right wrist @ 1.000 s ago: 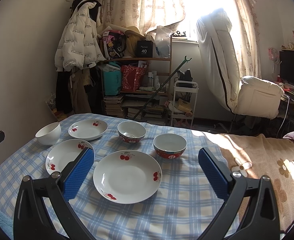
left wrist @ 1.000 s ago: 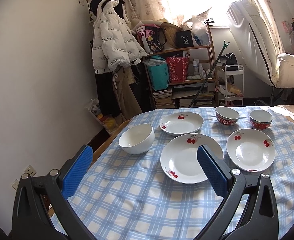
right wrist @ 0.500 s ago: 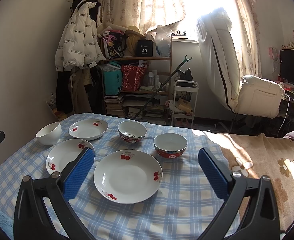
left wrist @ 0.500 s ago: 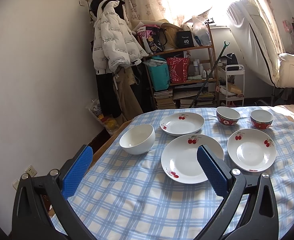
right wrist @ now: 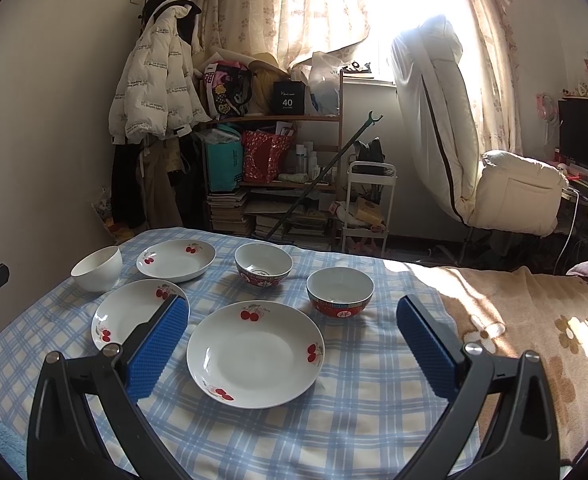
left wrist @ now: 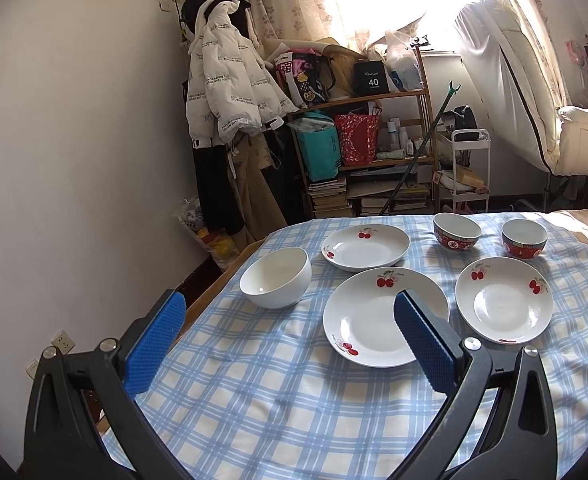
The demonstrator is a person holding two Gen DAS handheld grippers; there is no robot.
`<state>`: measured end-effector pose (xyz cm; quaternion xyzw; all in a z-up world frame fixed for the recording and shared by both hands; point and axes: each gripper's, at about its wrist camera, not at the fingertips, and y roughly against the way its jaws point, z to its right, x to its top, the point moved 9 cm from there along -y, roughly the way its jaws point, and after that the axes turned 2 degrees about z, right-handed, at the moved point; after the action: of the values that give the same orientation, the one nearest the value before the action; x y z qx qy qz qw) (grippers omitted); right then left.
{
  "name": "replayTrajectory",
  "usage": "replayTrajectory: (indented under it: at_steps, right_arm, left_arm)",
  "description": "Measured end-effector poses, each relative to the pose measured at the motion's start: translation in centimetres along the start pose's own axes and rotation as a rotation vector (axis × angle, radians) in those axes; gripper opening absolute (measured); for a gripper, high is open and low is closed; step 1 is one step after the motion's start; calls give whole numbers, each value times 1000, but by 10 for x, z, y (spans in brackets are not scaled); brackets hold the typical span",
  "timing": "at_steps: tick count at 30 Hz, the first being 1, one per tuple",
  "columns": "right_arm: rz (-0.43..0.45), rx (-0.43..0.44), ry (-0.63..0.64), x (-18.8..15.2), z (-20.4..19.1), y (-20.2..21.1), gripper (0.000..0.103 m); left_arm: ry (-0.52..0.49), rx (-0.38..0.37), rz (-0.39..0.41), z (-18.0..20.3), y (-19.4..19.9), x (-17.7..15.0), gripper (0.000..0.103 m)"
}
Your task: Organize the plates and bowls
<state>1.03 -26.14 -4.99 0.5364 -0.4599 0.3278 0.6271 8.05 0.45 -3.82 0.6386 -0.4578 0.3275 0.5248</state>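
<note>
Three white cherry-print plates lie on the blue checked tablecloth: a near plate (right wrist: pixel 255 354), a left plate (right wrist: pixel 134 314) and a far plate (right wrist: pixel 176 260). A plain white bowl (left wrist: pixel 276 278) stands at the table's left edge, leaning slightly. Two red-patterned bowls (right wrist: pixel 263 265) (right wrist: pixel 339 292) stand at the back right. My left gripper (left wrist: pixel 290 328) hovers open above the near left of the table, short of the white bowl and the middle plate (left wrist: pixel 373 318). My right gripper (right wrist: pixel 294 332) is open too, held above the near plate with nothing between its fingers.
The tablecloth (right wrist: pixel 373 400) drops off at the near and left edges; a beige flowered blanket (right wrist: pixel 533 320) lies to the right. Behind the table stand a cluttered wooden shelf (right wrist: pixel 274 160), a white trolley (right wrist: pixel 367 204), hanging coats (right wrist: pixel 154 80) and a cream chair (right wrist: pixel 513 196).
Both views have shifted only slightly, with the dishes a touch higher in the left wrist view. Nothing has been touched, and both grippers stay open.
</note>
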Motion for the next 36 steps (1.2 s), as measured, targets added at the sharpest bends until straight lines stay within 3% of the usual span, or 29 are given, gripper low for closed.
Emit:
replayTrajectory:
  at_steps: [27,36]
  right_arm:
    - [3,6,-3,0,0,2,103]
    - [-2,13,5,2,0,1,103]
  left_arm:
    - [-3,15,2,-3,1,0,102]
    - [15,-33,-24,5,1,6,102]
